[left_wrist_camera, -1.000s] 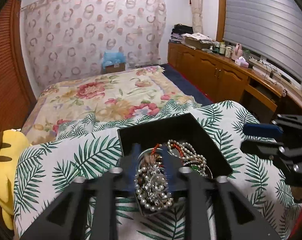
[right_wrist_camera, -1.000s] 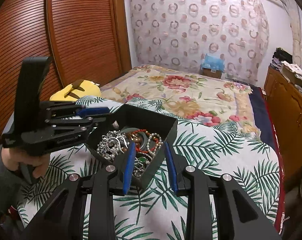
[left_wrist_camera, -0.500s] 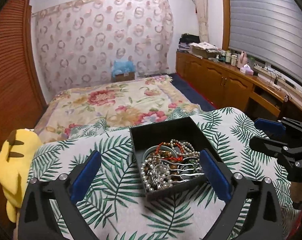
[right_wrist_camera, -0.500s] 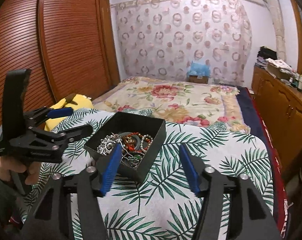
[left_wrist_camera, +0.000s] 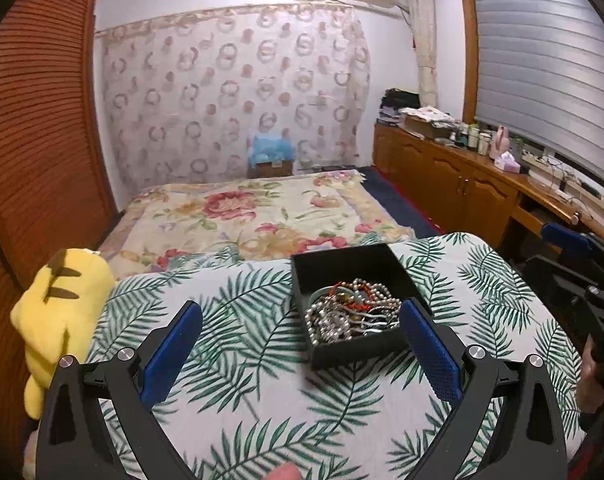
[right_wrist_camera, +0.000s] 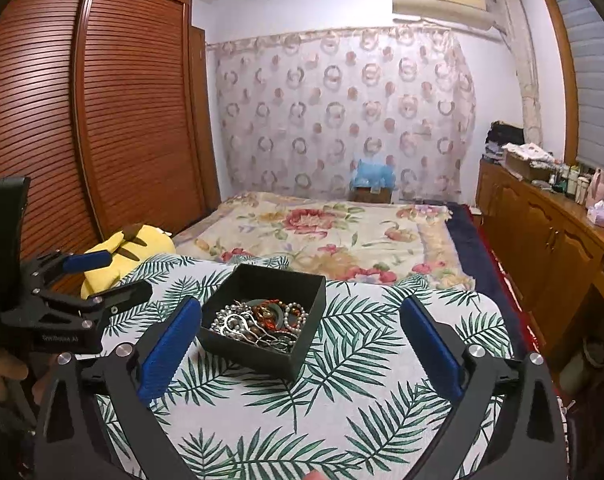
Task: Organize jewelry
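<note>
Black box (right_wrist_camera: 286, 356) of tangled jewelry (right_wrist_camera: 262, 320) sat on the palm-print cover. Your left gripper (left_wrist_camera: 302, 344) gaped wide, empty; right gripper (right_wrist_camera: 302, 344) was opening, empty. Pinch one strand, lift slowly.

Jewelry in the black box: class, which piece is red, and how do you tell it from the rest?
The red beaded string, lying near the middle of the black box. The pearl strand and the silver chains around it are pale and shiny.

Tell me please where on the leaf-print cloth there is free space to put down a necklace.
The leaf-print cloth is bare in front of the black box and to its right, toward the bed's edge. Left of the box is tighter: the left gripper and yellow plush stand there.
</note>
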`<state>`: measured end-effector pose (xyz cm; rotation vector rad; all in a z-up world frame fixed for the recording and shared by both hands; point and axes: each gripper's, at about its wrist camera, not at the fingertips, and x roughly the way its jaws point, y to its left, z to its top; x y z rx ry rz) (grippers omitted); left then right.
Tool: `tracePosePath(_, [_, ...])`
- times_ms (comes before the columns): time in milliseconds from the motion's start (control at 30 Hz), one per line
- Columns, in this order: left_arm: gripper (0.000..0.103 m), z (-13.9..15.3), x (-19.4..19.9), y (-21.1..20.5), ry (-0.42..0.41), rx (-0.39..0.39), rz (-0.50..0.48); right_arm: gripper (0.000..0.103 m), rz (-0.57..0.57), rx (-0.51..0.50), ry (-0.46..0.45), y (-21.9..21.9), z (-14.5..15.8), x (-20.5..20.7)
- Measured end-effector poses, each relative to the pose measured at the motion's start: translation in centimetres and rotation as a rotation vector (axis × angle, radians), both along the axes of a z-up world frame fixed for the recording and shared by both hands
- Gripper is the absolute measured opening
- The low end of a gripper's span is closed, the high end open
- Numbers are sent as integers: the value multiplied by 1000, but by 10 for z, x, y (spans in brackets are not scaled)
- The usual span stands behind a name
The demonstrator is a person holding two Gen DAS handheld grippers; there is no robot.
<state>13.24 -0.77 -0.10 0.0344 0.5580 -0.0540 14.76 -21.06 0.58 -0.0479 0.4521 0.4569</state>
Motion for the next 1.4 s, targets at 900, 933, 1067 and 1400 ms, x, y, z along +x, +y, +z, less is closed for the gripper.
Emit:
tracePosePath(900, [95,-7,-63,18,-19,-29,80,100,-127,31,-23,-21,-10,-47])
tracePosePath(933, [95,-7,-64,18,-24,-30,79,100,-127,33,-21,-22,-11,-47])
tracePosePath(1067, [95,-5,-64,16,-33,-28,78,100,-127,33,-21,-22,-12,-47])
tracePosePath(1400, [95,-3,-66,16,-40,-28,80,100,-124,35,-21,-21,-13,-48])
